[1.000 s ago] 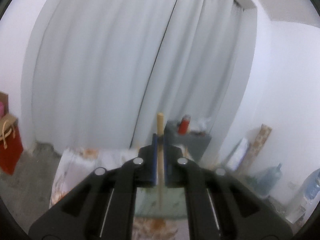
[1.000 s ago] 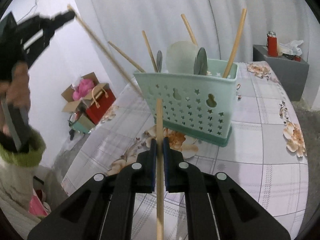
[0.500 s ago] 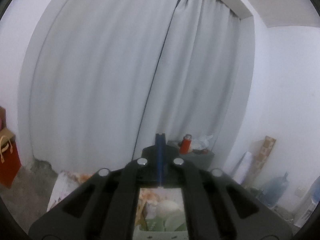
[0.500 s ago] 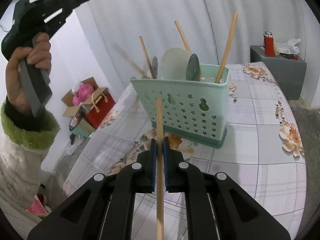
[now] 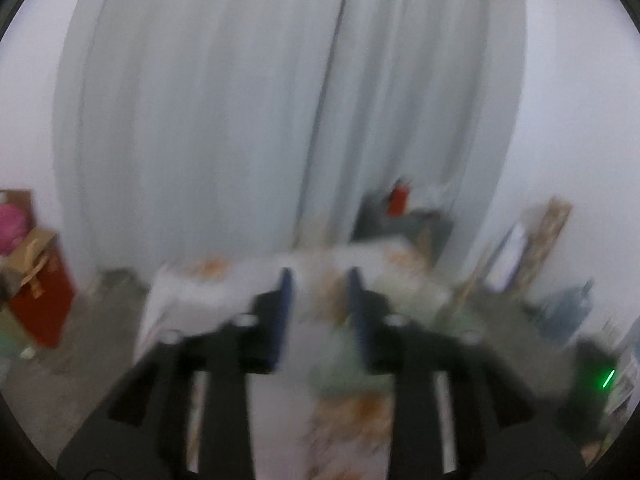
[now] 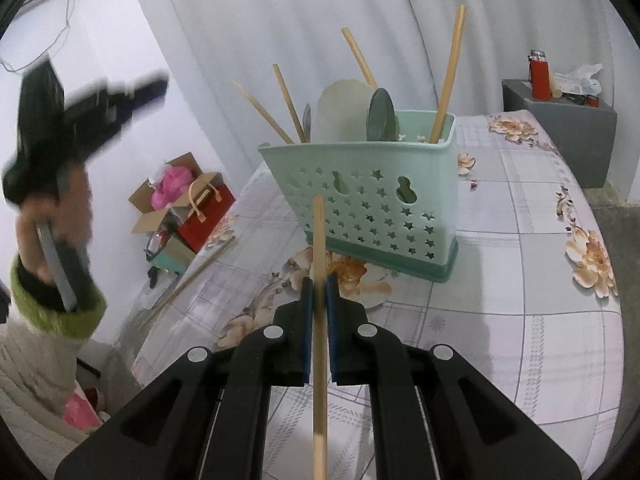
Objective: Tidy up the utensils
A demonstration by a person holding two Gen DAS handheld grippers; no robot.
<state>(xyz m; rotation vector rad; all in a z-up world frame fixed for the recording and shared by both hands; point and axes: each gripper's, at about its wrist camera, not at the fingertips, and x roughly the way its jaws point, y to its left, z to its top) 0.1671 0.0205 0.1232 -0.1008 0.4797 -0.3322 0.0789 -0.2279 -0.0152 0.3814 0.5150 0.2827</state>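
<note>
Clamping chopstick upright, right gripper; holder beyond

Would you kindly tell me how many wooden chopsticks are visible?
6: four standing in the mint-green plastic caddy at, one in the right tool at, one on the tablecloth. Others may be hidden.

Both wrist views face curtain across table; share red flask; left blurred.

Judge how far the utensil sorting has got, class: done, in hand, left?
Done: several chopsticks stand in the green caddy. In hand: the right gripper clamps one chopstick; the left gripper is empty, jaws just opening. Left: another chopstick lies at the table edge.
</note>
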